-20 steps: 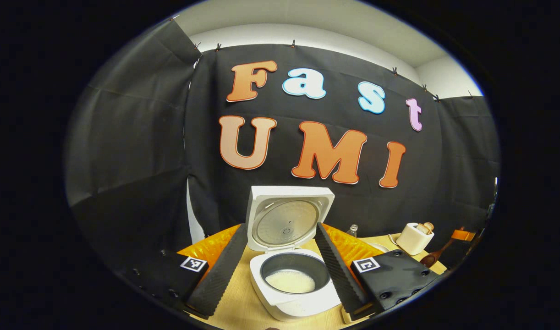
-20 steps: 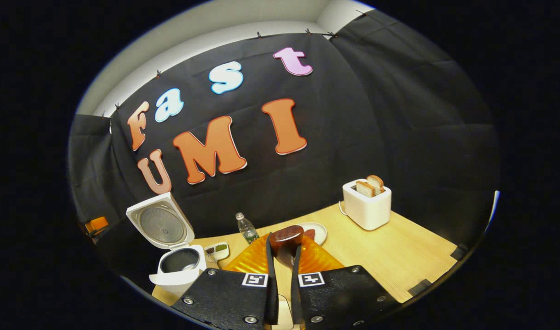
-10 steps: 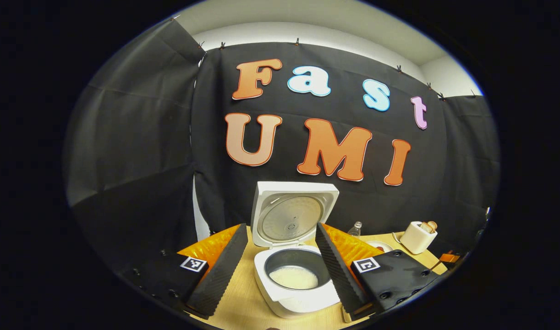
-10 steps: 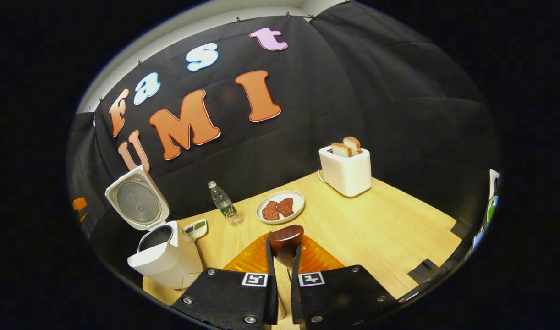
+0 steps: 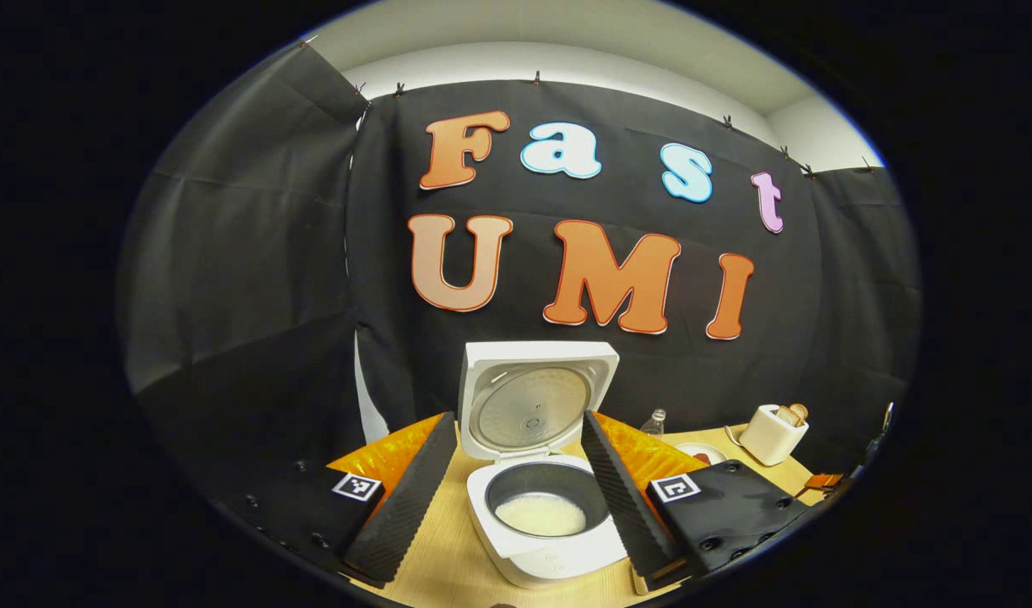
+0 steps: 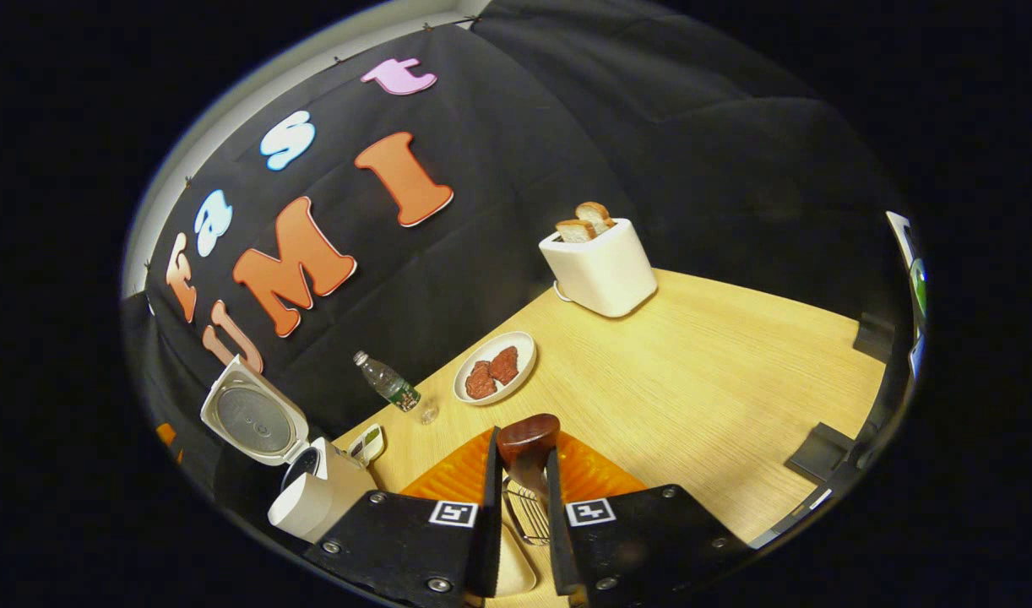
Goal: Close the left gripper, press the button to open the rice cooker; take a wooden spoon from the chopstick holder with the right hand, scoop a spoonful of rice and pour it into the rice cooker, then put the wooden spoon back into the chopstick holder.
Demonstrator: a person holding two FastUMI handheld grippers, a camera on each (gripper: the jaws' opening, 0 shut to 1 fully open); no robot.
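Your left gripper [image 5: 520, 481] hangs in front of the open rice cooker [image 5: 543, 515], its two fingers spread wide with nothing between them, one on each side of the pot as the left gripper view frames it. The cooker's lid [image 5: 533, 399] stands upright at the back, and a shallow layer of rice [image 5: 539, 513] lies in the dark inner pot. Beyond it on the wooden table [image 5: 436, 549] you can make out a small bottle [image 5: 654, 420] and a toaster [image 5: 774, 432].

Your right gripper [image 6: 520, 473] is clamped on the wooden spoon [image 6: 526, 443]; both fingers press its handle, and the rounded dark end pokes up between them. Just below the spoon, between the fingers, sits a wire holder [image 6: 526, 515] over a pale dish; whether the spoon touches it you cannot tell. In the right gripper view the open cooker [image 6: 309, 498] stands at the lower left, well apart from the spoon. Farther across the table [image 6: 719, 371] lie a tilted bottle [image 6: 389, 387], a plate [image 6: 492, 367] with two reddish pieces, and a toaster [image 6: 599, 268] holding bread.
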